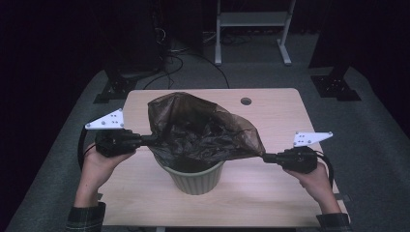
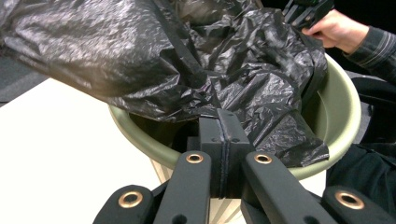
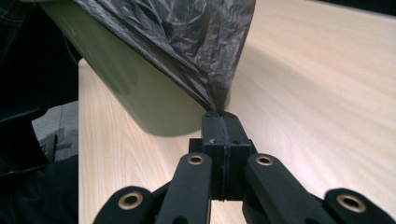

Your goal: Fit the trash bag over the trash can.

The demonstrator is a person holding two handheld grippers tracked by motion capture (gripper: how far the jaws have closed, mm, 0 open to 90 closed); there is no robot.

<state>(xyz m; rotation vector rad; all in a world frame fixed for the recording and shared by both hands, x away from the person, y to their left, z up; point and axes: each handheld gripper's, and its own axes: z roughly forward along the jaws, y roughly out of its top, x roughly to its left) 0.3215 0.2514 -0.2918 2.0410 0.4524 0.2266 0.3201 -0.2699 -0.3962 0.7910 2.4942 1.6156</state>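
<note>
A black plastic bag (image 1: 200, 130) hangs stretched over a pale green ribbed bin (image 1: 196, 179) in the middle of the wooden table (image 1: 270, 193). My left gripper (image 1: 153, 139) is shut on the bag's left edge, level with the bin's rim. My right gripper (image 1: 265, 157) is shut on the bag's right corner, out to the right of the bin. In the left gripper view the jaws pinch the crumpled bag (image 2: 154, 60) just above the bin's rim (image 2: 345, 116), and my left gripper (image 2: 218, 112) points across it. In the right gripper view my right gripper (image 3: 218, 114) clamps a taut point of the bag (image 3: 187, 42) beside the bin wall (image 3: 140, 98).
A round hole (image 1: 246, 101) sits in the table near its far edge. Beyond the table stand a white frame (image 1: 251, 24) and dark stands with cables on the grey floor. A person's sleeve and hand (image 2: 341, 32) with the other gripper lie across the bin.
</note>
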